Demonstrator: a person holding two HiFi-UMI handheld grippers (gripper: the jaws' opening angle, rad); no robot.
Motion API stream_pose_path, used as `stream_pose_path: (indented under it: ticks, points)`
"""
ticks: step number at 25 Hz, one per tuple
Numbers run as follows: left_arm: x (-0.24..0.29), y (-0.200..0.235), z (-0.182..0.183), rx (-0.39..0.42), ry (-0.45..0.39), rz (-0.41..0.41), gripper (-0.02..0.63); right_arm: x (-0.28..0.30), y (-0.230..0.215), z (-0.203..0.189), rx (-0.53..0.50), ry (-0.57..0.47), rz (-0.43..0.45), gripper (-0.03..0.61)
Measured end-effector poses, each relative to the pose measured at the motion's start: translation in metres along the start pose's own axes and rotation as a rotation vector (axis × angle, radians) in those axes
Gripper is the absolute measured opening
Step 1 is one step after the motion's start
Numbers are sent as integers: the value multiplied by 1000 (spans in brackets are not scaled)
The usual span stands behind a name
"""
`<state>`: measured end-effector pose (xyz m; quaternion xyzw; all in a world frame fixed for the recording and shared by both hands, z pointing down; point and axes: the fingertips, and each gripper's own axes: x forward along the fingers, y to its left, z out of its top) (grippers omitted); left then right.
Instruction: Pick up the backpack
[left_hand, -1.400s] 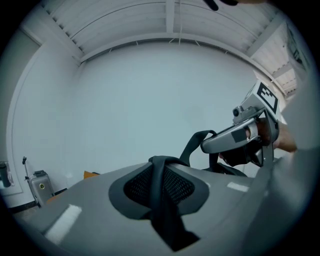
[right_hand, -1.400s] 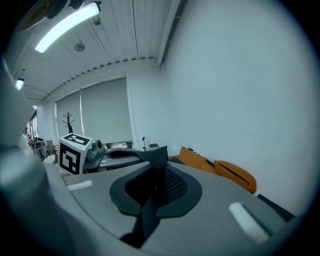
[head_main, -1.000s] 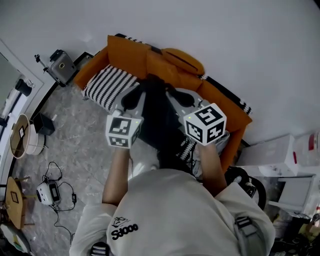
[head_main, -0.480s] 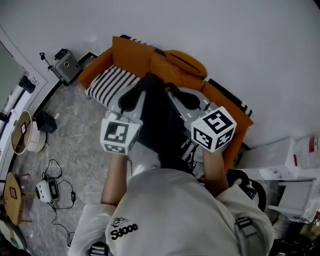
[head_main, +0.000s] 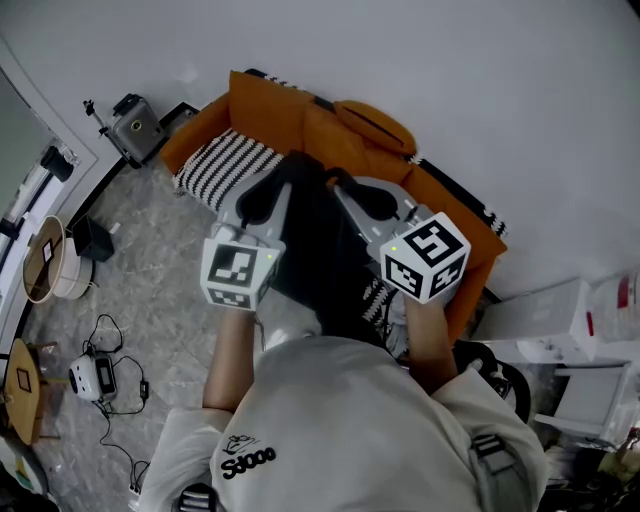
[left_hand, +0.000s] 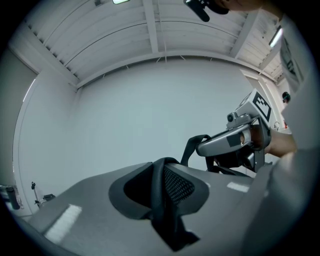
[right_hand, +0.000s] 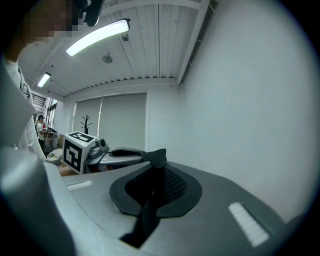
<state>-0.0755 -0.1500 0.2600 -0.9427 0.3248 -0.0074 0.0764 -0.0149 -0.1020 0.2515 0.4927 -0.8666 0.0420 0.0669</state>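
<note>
Head view: my left gripper (head_main: 262, 198) and right gripper (head_main: 355, 192) are each clenched on a strap (left_hand: 159, 200) of the black backpack (head_main: 318, 255), which hangs between them over the orange sofa (head_main: 290, 120). I judge the lift begun; next, raise both hands evenly.

Backpack strap (right_hand: 156, 160) between tight jaws
</note>
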Motion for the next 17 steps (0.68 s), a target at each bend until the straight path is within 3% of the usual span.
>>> stream_pose_path:
  ticks: [17]
  points:
    - [1, 10, -9, -22, 7, -10, 67, 14, 2, -6, 15, 25, -1, 5]
